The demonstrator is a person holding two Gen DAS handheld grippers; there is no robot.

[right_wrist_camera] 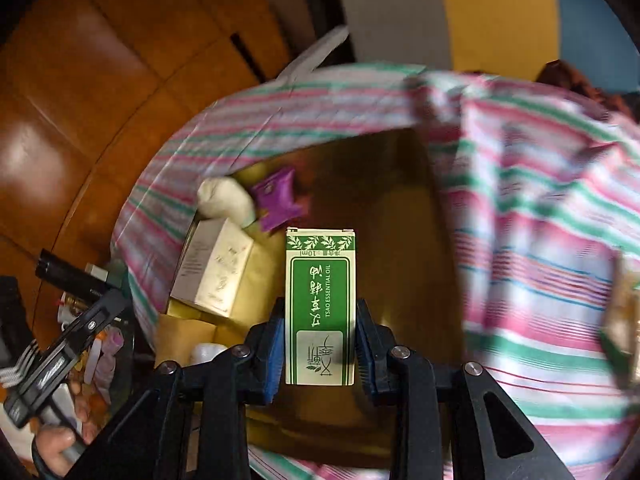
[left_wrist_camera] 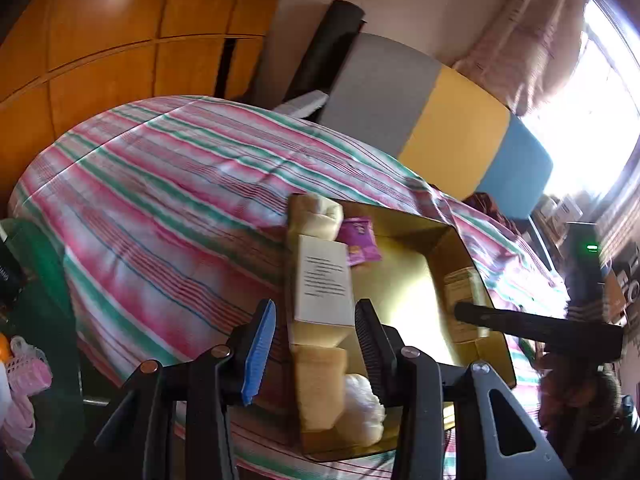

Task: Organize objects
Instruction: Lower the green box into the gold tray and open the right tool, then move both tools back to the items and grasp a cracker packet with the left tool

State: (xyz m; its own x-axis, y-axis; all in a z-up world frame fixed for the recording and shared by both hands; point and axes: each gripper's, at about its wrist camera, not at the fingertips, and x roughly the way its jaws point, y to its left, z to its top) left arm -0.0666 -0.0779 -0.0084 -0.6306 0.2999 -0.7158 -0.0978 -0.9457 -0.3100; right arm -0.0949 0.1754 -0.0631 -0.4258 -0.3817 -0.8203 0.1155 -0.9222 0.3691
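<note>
The right gripper [right_wrist_camera: 320, 344] points steeply down, its jaws clamped on a green oil box [right_wrist_camera: 320, 304] that stands out toward 12 o'clock. The left gripper [left_wrist_camera: 316, 344] also tilts down, jaws parted with nothing pressed between them. A hand [right_wrist_camera: 52, 448] grips its handle at 8 o'clock.

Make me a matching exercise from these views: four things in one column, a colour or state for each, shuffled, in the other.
1. essential oil box
2. sachet
3. left gripper
4. cardboard box

a. purple
b. clamped in the right gripper
c. lies open on the striped cloth
d. holds nothing

Pairs: 1-b, 2-a, 3-d, 4-c
</note>
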